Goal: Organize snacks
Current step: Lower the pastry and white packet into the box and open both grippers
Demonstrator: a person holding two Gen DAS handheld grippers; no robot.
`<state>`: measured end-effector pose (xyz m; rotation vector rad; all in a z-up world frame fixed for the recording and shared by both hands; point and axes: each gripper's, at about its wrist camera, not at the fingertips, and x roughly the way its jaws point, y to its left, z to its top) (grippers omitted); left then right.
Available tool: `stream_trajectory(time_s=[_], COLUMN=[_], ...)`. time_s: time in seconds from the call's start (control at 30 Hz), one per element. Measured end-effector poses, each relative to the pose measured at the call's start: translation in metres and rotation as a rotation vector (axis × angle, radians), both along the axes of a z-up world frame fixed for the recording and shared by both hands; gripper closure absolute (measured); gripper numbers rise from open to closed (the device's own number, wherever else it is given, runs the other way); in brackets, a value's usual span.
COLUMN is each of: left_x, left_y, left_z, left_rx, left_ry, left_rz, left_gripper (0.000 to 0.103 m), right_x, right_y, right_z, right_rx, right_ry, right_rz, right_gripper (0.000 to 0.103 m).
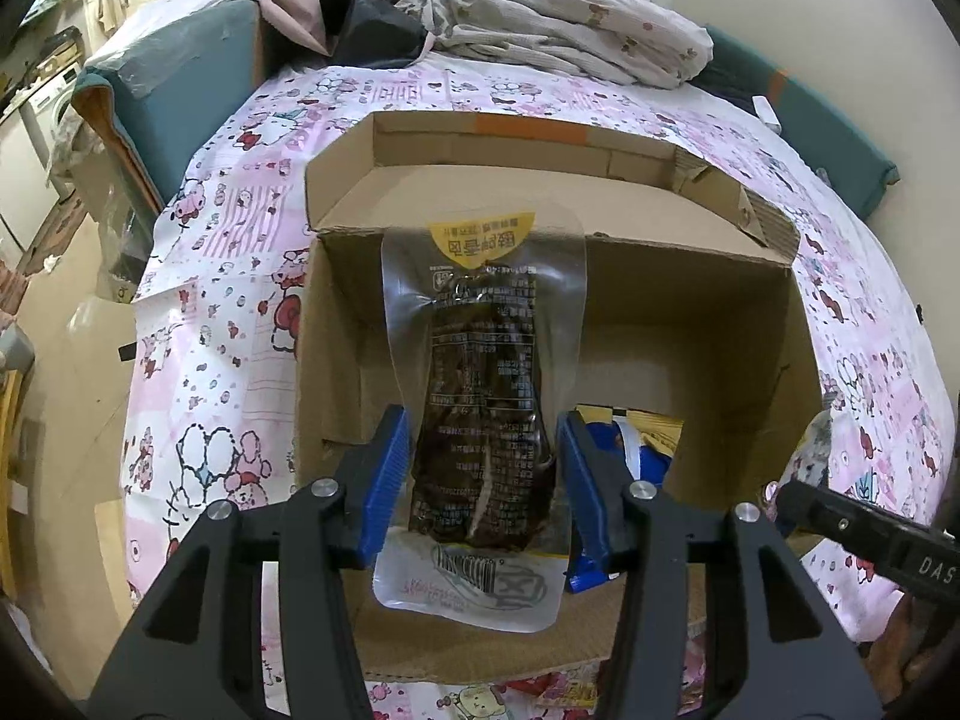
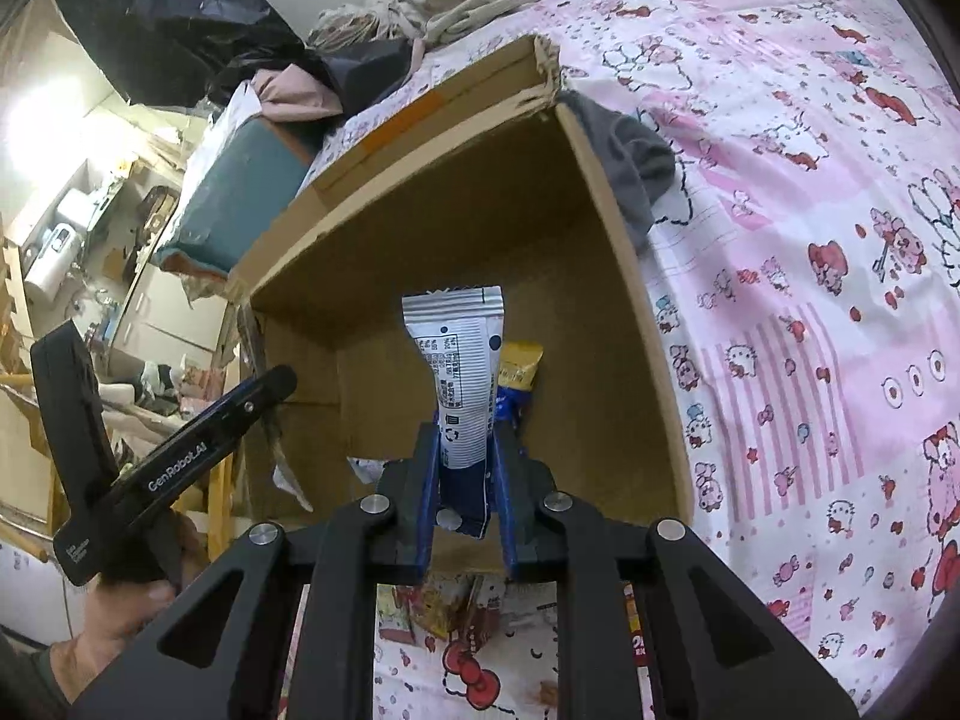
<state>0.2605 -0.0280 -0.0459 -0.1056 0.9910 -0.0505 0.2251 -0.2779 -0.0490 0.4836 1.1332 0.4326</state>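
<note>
My left gripper (image 1: 483, 438) is shut on a clear vacuum pouch of dark brown snack (image 1: 480, 408) with a yellow top label, held upright over the open cardboard box (image 1: 336, 330). My right gripper (image 2: 465, 450) is shut on a white and blue snack packet (image 2: 459, 372), held over the same box (image 2: 636, 324). Blue and yellow snack packs (image 1: 645, 441) lie on the box floor; they also show behind the white packet in the right wrist view (image 2: 519, 369). The other handheld gripper (image 2: 198, 450) shows at the left of the right wrist view.
The box sits on a bed with a pink cartoon-print sheet (image 1: 228, 276). Crumpled bedding (image 1: 540, 18) lies at the far end. More snack packs (image 2: 444, 606) lie on the sheet in front of the box. A teal cushion (image 1: 180, 66) stands at the left.
</note>
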Motion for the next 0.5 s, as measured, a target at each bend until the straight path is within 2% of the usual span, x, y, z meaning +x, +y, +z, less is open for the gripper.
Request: stream_trajectory(time_s=[0.5], left_x=[0.0011], left_y=[-0.0029], left_z=[-0.0060], left_rx=[0.009], left_ry=[0.020], left_rz=[-0.021], left_gripper=[0.050], right_x=[0.0006], right_y=[0.0047], right_z=[-0.0059], right_rx=[-0.030], right_ry=[0.036], right_rz=[0.005], right_gripper=[0.082])
